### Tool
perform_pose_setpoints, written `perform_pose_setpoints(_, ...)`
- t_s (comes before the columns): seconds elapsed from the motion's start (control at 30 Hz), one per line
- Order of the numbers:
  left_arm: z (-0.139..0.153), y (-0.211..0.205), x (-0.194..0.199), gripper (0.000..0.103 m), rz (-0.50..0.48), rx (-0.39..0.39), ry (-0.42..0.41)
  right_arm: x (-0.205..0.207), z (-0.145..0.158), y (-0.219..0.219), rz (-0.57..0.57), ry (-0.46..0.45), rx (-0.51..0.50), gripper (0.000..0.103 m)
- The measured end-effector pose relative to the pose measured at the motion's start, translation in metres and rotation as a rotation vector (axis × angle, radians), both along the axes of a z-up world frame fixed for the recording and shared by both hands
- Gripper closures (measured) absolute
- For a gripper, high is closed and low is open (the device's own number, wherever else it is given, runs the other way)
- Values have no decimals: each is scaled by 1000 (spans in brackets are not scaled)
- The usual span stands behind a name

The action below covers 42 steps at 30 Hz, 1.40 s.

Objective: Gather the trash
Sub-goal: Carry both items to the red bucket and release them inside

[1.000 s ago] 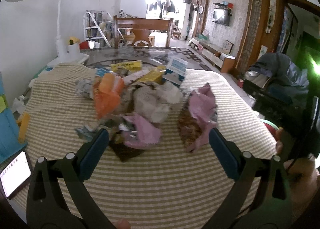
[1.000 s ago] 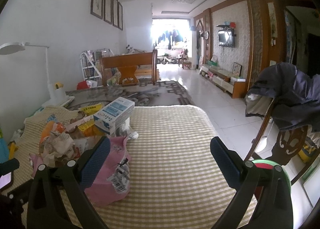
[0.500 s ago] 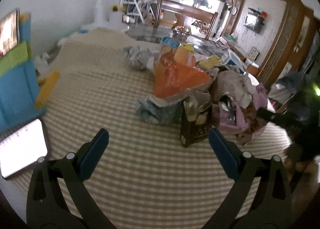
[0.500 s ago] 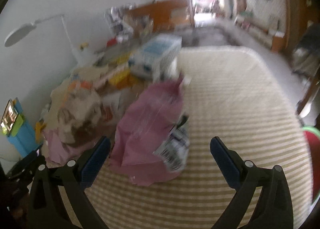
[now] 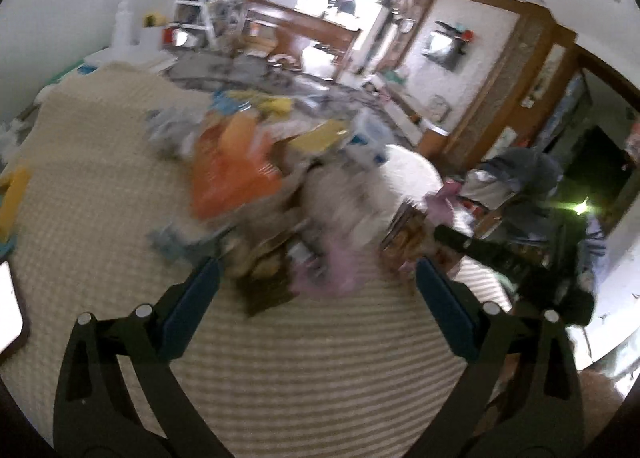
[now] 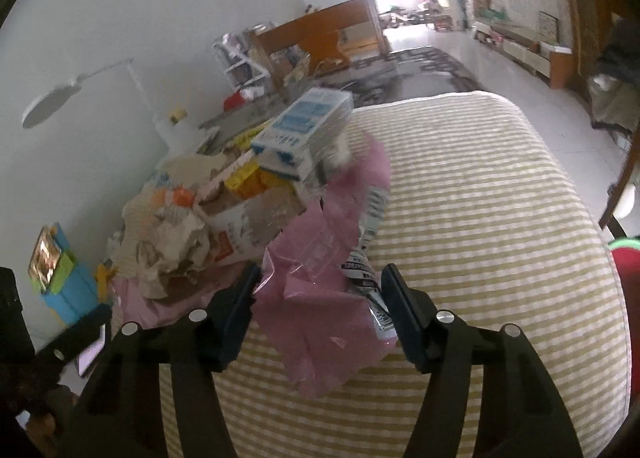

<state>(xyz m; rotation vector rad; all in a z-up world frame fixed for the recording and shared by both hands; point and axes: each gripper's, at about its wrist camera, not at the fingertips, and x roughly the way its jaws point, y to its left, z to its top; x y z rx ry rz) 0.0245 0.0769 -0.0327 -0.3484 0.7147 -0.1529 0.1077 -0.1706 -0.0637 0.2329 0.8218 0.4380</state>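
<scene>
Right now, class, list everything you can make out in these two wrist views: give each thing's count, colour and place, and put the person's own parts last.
pink plastic bag: one, pink with a printed label, nearest edge of the pile, between the right jaws
blue and white box: one, on top of the pile's far side
crumpled paper: one wad, beige, left of the pink bag
orange wrapper: one, orange, pile's left side; blurred
yellow packets: a few, yellow, under the box
tablecloth: one, olive and white stripes, covering the table
desk lamp: one, white, by the wall
wooden chair: one, brown, beyond the table
left gripper: open, before the pile
right gripper: jaws just closing around the pink bag
</scene>
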Motion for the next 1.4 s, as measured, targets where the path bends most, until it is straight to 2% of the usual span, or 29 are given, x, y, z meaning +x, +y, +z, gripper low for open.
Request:
perform_pose_setpoints(0.1,9,-18,23,7,-32,97,-14,3,1,-12,-38,7,30,45)
perform_pose_setpoints(0.23,4,-29,53,8,-60,93,20,-1,4,-20,-50,-6,39,45)
perform_pose_setpoints(0.27,-1,-33,62,13,-64,103,50,-2,5,-20,-50,-8,35,45)
perform_pose_setpoints(0.33,-11,-35,70,29,-72,108,94,-3,6,-23,-53,-11,35,46)
perform_pose_setpoints(0.37,-16,-36,75,33,-78,101,113,-3,6,-25,-55,-12,39,46)
perform_pose_setpoints(0.43,-21,-35,76,57,-73,111,128,-3,8,-28,-64,-15,57,46)
perform_pose_setpoints(0.53,-21,-30,71,63,-65,94,119,-4,10,-35,-77,-17,80,46)
perform_pose_setpoints(0.77,7,-21,44,64,-50,9,15,-9,16,-44,-94,-35,104,46)
perform_pose_setpoints(1.03,41,-48,30,64,-127,-52,-80,-19,23,-76,-138,-70,83,46)
perform_pose_setpoints(1.2,39,-97,38,64,-243,-64,-71,-25,29,-140,-329,-35,101,46)
perform_pose_setpoints(1.33,30,-145,46,64,-347,-71,-50,-30,13,-207,-501,80,256,46)
perform_pose_setpoints(1.4,24,-165,52,64,-389,-93,-32,-34,8,-229,-569,113,259,46)
